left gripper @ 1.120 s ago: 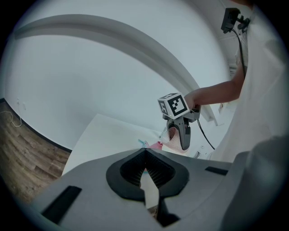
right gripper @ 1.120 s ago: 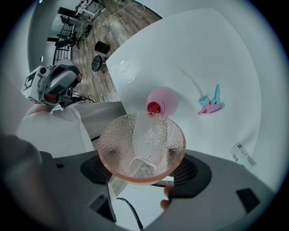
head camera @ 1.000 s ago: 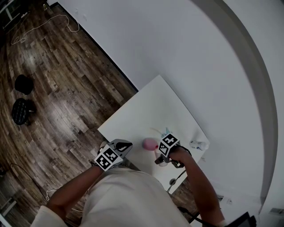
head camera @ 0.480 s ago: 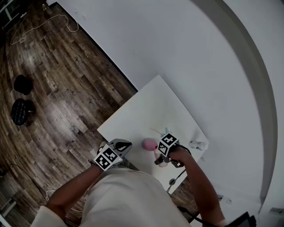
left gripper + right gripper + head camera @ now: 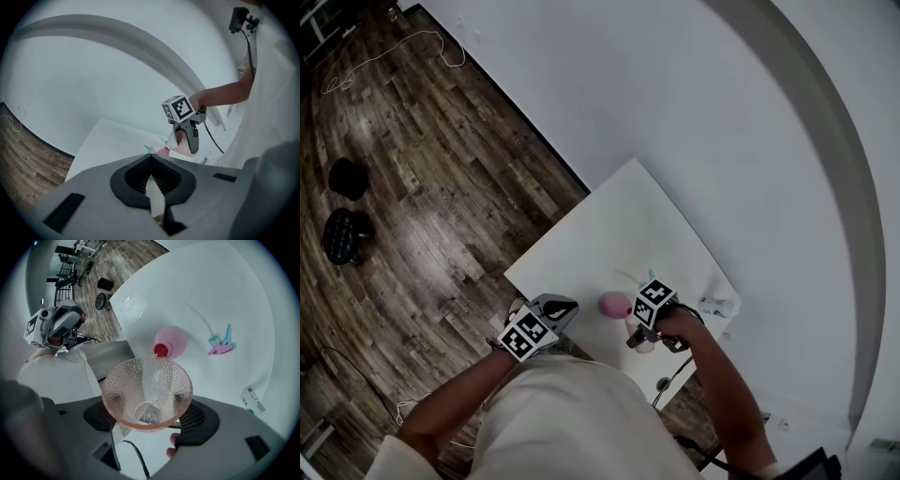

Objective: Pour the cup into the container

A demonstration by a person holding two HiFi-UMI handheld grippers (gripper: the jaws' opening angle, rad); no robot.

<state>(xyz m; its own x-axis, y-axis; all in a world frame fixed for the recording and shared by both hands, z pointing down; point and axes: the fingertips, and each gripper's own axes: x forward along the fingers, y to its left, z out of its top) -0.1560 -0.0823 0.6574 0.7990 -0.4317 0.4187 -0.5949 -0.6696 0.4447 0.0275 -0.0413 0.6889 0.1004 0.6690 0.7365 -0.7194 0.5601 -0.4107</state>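
At the lower left of the head view, the left gripper (image 5: 560, 307) hangs by the edge of the white table (image 5: 609, 225), its jaws pressed together on nothing. Nearer the middle sits the container (image 5: 169, 342), a rounded pink bottle with a small red mouth. At lower centre the right gripper (image 5: 149, 420) clamps the cup (image 5: 147, 390), a clear, pink-tinted, dimpled cone tipped toward that mouth. So narrow a target likely wants the rim held directly above it and a slow tilt.

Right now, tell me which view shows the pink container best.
The right gripper view: the pink container shows whole, its red mouth just beyond the cup. The head view shows only a small pink blob; the left gripper view, a sliver.
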